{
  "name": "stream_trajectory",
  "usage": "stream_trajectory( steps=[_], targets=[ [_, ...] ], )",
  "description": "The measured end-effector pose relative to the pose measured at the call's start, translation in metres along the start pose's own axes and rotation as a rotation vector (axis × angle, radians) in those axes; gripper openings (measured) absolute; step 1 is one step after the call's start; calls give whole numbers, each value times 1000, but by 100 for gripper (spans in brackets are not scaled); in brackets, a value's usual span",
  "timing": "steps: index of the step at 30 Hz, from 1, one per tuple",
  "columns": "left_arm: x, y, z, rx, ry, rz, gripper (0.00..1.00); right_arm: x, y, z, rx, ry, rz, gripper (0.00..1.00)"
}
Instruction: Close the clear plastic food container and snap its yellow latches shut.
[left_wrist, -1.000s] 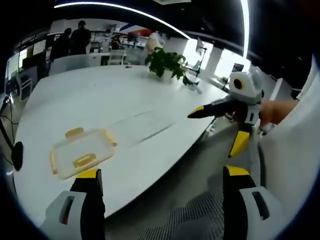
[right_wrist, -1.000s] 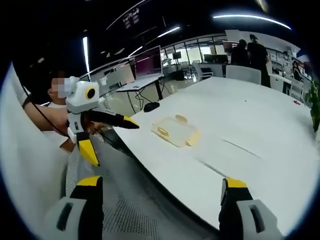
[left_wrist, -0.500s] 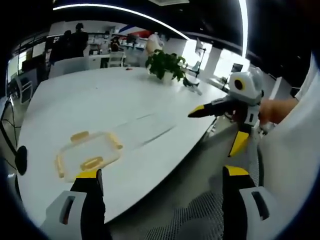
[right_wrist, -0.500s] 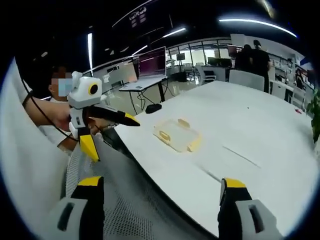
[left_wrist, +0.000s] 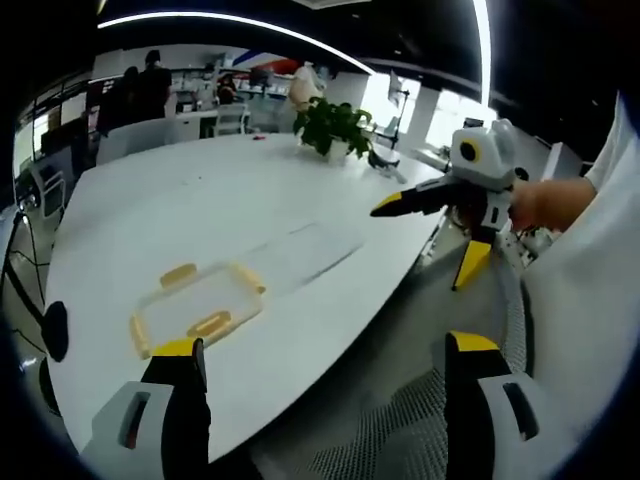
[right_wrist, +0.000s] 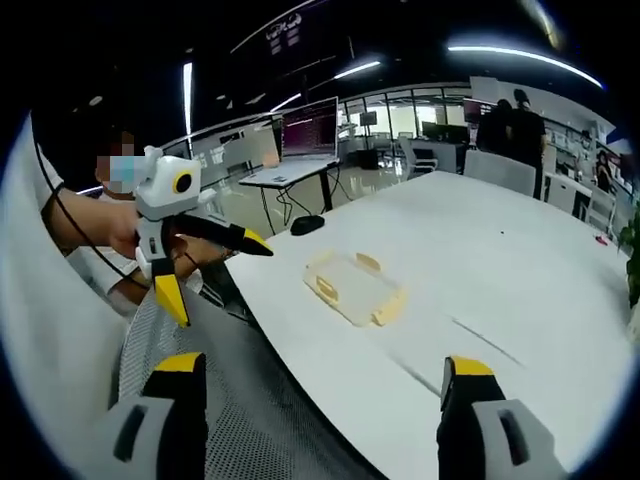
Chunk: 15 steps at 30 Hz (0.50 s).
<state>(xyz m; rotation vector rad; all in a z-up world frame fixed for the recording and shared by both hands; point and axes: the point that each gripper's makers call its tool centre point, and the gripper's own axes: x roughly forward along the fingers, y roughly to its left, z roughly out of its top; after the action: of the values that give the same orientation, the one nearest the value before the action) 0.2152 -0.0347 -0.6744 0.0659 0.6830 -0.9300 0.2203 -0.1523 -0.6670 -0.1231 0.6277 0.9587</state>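
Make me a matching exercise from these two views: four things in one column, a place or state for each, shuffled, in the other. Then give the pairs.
Things:
1. food container
2. potted plant
3. right gripper
4. black mouse

Places or states:
A. at the table's far side
B. jaws wide apart, holding nothing
C. flat on the white table, near its front edge
D. at the table edge beyond the container

Pairs: 1-C, 2-A, 3-B, 4-D
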Motion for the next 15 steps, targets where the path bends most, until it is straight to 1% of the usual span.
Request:
stream_trajectory(
  steps=[4,6,9,12,15],
  targets=[
    [-1,5,-3,36,22,-10,98,7,-1,4,-36,0,12,98],
    [-3,6,0,36,6,-33,96,10,-1,7,-55,-2,21,98],
    [-4,12,1,64,15,-34,95,15,-3,10,-67,9,23,97],
    [-5,21,0,105,36,-33,93,21,-7,14,-98,12,23,94],
    [-6,28,1,121,45,-35,94,27,-11,16,-136,25,20,92]
  ],
)
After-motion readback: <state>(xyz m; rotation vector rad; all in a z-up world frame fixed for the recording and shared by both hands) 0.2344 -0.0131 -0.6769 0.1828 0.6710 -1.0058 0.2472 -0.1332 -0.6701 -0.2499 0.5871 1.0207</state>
